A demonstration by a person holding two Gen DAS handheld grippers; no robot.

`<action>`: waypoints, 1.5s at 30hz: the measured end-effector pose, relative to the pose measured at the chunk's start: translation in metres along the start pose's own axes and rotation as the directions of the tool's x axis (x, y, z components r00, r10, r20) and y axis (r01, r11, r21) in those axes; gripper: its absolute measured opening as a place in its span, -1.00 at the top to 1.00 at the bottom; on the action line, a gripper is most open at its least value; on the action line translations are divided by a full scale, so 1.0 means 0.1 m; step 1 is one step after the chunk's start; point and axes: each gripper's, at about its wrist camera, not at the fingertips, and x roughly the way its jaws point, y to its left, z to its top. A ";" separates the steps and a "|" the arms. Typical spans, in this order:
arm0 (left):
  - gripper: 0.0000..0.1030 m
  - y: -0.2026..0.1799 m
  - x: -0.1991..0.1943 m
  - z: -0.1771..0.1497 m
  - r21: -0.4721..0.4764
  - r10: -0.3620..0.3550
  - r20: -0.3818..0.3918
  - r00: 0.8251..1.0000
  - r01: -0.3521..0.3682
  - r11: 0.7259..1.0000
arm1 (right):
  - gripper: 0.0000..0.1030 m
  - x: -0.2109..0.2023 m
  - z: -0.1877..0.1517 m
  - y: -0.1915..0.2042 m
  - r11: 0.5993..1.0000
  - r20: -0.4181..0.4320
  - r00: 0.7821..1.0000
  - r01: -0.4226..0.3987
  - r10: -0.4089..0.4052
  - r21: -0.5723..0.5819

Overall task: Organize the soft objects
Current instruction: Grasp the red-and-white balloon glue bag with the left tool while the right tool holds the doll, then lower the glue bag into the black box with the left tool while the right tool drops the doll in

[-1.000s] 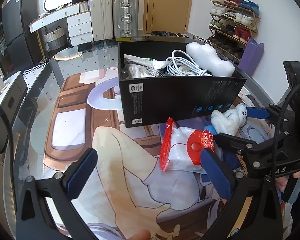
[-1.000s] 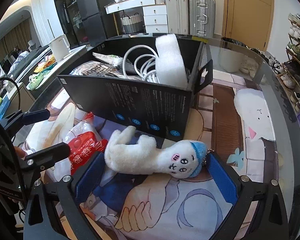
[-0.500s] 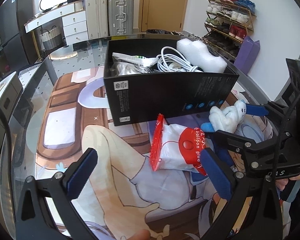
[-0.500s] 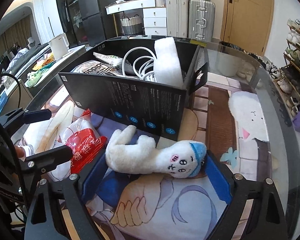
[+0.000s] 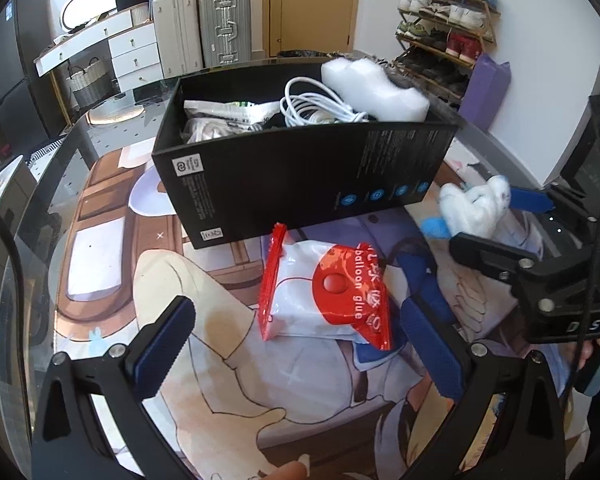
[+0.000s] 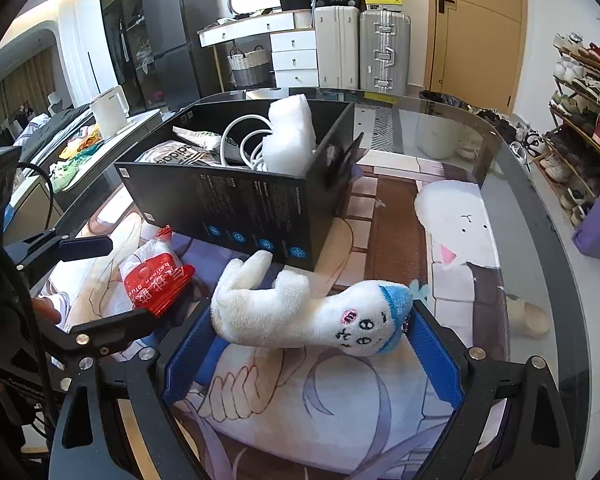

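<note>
A white plush toy (image 6: 300, 316) with a blue cap lies crosswise between the pads of my right gripper (image 6: 312, 344), which is shut on it, one pad at its tail and one at its head. From the left wrist the same toy (image 5: 472, 208) shows in that gripper (image 5: 492, 220), just right of the black box (image 5: 300, 176). A red and white bag of balloon glue (image 5: 332, 296) lies on the table in front of the box. My left gripper (image 5: 296, 320) stands open around the bag without touching it. The box (image 6: 236, 208) holds white foam (image 6: 292, 136), a coiled cable and packets.
A printed cartoon mat (image 5: 112, 264) covers the round glass table (image 6: 540, 240). The left gripper (image 6: 100, 286) sits close on the left in the right wrist view. Suitcases, drawers and a shoe rack (image 5: 444, 20) stand beyond the table.
My right gripper closed onto the plush toy and carried it a little away from the box. The bag has come to lie more squarely between the left fingers.
</note>
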 end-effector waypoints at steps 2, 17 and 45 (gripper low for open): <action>-1.00 0.00 0.01 0.00 0.000 -0.006 -0.003 1.000 0.006 1.000 | -0.82 -0.01 -0.01 -0.01 1.000 0.001 1.000 -0.003 0.003 0.002; 0.02 -0.07 -0.01 -0.02 0.040 -0.062 0.013 0.998 0.061 0.997 | -0.82 -0.07 -0.03 0.04 1.000 0.022 1.000 -0.012 0.013 -0.010; 0.09 0.15 -0.54 0.11 -0.020 -0.069 0.157 0.985 0.073 0.997 | -0.82 -0.50 0.11 0.22 0.997 0.138 0.990 -0.010 0.021 -0.081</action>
